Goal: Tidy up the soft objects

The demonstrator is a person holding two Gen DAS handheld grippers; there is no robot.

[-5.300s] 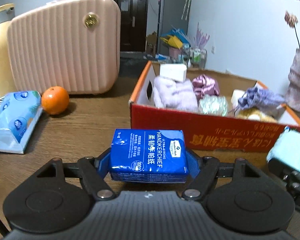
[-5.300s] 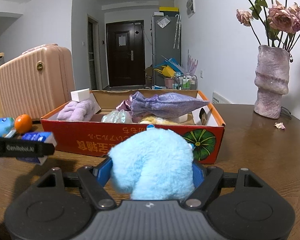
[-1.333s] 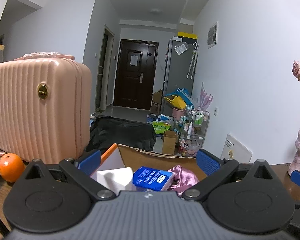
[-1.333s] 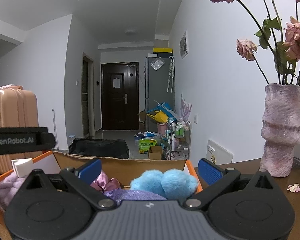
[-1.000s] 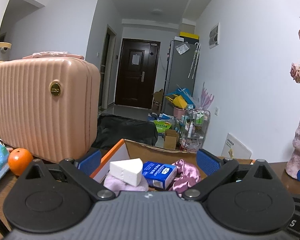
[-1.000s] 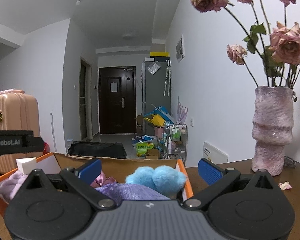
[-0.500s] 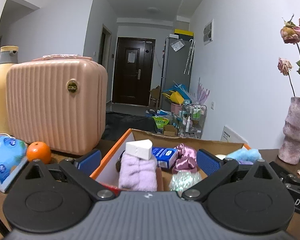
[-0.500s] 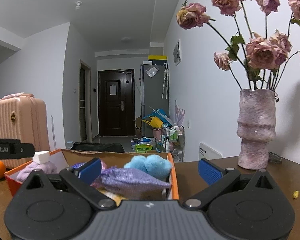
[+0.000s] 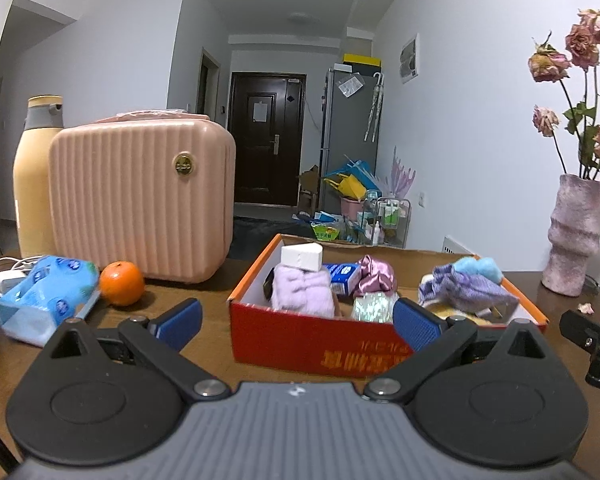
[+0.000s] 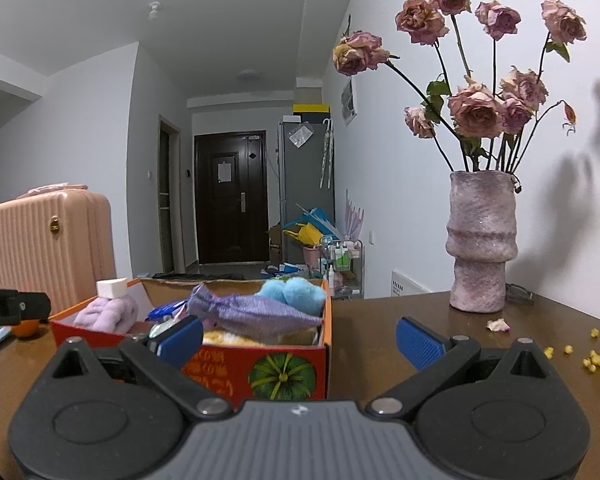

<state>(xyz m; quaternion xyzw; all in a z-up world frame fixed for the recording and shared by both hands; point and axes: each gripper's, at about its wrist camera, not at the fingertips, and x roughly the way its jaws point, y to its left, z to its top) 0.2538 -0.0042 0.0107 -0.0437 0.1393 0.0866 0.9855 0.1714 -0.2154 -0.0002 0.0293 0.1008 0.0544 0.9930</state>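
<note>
A red and orange cardboard box [image 9: 300,340] [image 10: 260,368] stands on the brown table. Inside lie a white sponge [image 9: 301,257] on a lilac towel [image 9: 302,292], a blue handkerchief pack [image 9: 343,276], a pink satin scrunchie [image 9: 374,276], a purple mesh bag [image 10: 252,312] and a light blue plush ball [image 10: 296,294] at the far right corner. My left gripper [image 9: 296,320] is open and empty, just in front of the box. My right gripper [image 10: 300,334] is open and empty too, near the box's right end.
Left of the box sit an orange [image 9: 122,282], a blue tissue pack [image 9: 48,300], a pink hard case [image 9: 144,204] and a beige bottle [image 9: 34,176]. A pink vase [image 10: 480,240] with dried roses stands at the right. Petals and yellow crumbs [image 10: 596,360] lie on the table.
Both grippers let go of their loads, the handkerchief pack and the blue plush ball, inside the box. Both have since drawn back and lowered, empty.
</note>
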